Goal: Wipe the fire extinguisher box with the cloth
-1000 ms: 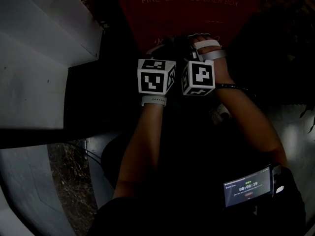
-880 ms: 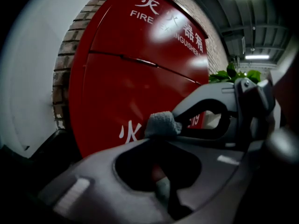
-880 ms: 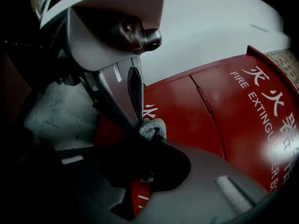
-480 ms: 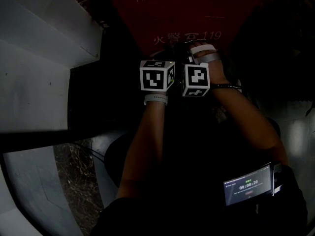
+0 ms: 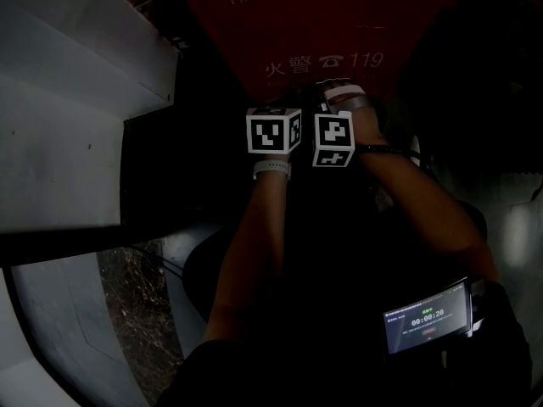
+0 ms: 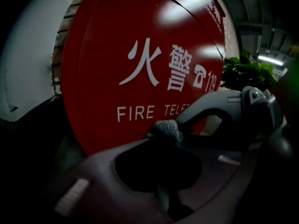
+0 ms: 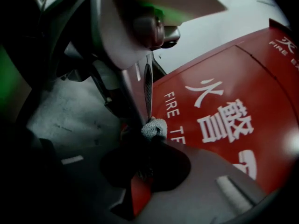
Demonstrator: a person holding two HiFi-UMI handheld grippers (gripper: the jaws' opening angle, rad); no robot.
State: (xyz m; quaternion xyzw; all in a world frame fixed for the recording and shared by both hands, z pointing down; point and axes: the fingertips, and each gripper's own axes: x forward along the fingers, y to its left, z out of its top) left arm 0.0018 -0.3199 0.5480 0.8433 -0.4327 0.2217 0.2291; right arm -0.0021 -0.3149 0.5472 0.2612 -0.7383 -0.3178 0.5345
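The red fire extinguisher box point(image 5: 322, 24) is at the top centre of the head view, with the two grippers just below it.

In the left gripper view its front point(image 6: 140, 55) fills the upper middle, with white characters and "FIRE" printed on it. A small tuft of grey cloth point(image 6: 166, 129) sits at the tips of the left gripper point(image 6: 163, 135), whose jaws are clenched on it. The right gripper point(image 7: 152, 135) also pinches a grey tuft point(image 7: 154, 128) before the red panel; I cannot tell if the cloth touches the box. In the head view the two marker cubes point(image 5: 273, 131) point(image 5: 333, 138) stand side by side at the centre. White steps point(image 5: 68, 100) fill the left side, and a lit screen point(image 5: 427, 319) is at lower right. A green plant point(image 6: 245, 71) shows at the right of the left gripper view.
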